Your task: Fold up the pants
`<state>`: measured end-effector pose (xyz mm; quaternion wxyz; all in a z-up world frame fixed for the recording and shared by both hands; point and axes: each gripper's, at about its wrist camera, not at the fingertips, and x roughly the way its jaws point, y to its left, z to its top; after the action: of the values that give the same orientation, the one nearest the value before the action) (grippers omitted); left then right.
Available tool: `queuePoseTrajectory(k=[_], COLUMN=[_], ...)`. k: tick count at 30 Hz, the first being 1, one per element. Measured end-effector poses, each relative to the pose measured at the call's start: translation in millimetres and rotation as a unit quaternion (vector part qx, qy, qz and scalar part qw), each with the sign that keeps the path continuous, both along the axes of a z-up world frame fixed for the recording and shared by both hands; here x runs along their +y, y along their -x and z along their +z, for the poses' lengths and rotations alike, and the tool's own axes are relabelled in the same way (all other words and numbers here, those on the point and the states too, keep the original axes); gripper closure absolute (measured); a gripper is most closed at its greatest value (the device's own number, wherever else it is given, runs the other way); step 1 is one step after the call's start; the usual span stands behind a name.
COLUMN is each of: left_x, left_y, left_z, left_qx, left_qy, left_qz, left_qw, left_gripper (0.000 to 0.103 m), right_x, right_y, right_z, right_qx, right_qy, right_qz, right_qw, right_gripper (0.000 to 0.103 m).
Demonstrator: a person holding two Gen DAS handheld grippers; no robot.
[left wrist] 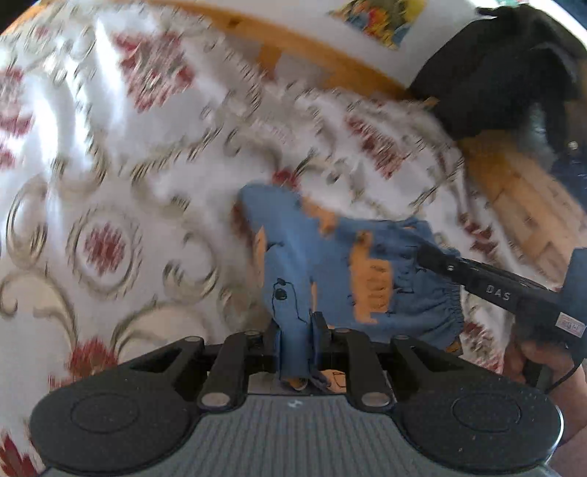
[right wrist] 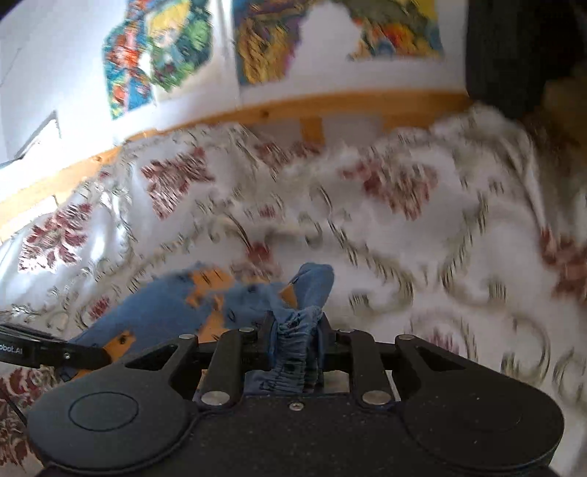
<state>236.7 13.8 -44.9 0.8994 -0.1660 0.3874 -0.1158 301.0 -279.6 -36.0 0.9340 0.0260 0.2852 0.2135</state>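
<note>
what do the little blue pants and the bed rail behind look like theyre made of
Small blue pants with orange patches: soft, matte fabric, probably knit or cotton, since the waistband gathers into elastic ruffles. Orange-brown bed rail: looks like smooth-finished pine, with a visible knot, though motion blur leaves this uncertain.

Home bedroom: floral bedspread (right wrist: 422, 235), wooden bed frame (right wrist: 312, 106), wall pics (right wrist: 157, 55).

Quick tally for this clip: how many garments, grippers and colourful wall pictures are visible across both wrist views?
Blue pants: 1, clamped by both grippers.
Grippers: 2, the left gripper and the right gripper.
Colourful wall pictures: 3 ().
Total: 6.
</note>
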Motion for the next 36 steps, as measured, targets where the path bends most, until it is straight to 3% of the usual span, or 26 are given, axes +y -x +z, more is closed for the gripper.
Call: queuePoseTrajectory(k=[2,5,10,12,16,18,21,28,36], left_x=[7.1,15.8,25.1,25.0,24.4,25.0,25.5,16.8,-11.5], left_y=[1.9,3.7,9.2,11.1,12.3,14.8,20.6,38.8,81.7], left_z=[-8.9,-14.9,-13.5,-11.9,-9.3,-6.9,-1.1,18.2,51.1], left_qx=[0.005,0.007,0.007,0.005,0.01,0.009,0.002,-0.016,-0.074], left_qy=[0.007,0.01,0.022,0.012,0.004,-0.002,-0.011,-0.033,-0.089], left_qz=[0.001,0.006,0.013,0.017,0.022,0.029,0.039,0.06,0.058], left_qw=[1.0,0.9999,0.9997,0.9998,0.9997,0.9995,0.9992,0.9975,0.9916], left_gripper=[0.082,0.062,0.05,0.041,0.029,0.017,0.011,0.004,0.0], right_x=[-6.0,-11.3,-18.2,-17.4,-14.4,-13.9,-16.8,-15.8,-12.0], right_y=[-0.3,0.0,4.1,6.9,9.4,14.2,27.3,69.6,126.5], right_z=[-11.1,-17.5,-12.6,-9.8,-9.5,-8.2,-1.4,18.2,39.0], right_qx=[0.014,0.016,0.0,-0.013,-0.012,-0.017,-0.03,-0.059,-0.082], right_qy=[-0.015,-0.024,-0.026,-0.02,0.0,0.013,0.009,0.01,-0.003], right_qz=[-0.011,-0.029,-0.052,-0.061,-0.077,-0.088,-0.099,-0.108,-0.116], right_qw=[1.0,0.999,0.998,0.998,0.997,0.996,0.995,0.992,0.99], right_gripper=[0.075,0.06,0.041,0.027,0.019,0.013,0.003,0.001,0.001])
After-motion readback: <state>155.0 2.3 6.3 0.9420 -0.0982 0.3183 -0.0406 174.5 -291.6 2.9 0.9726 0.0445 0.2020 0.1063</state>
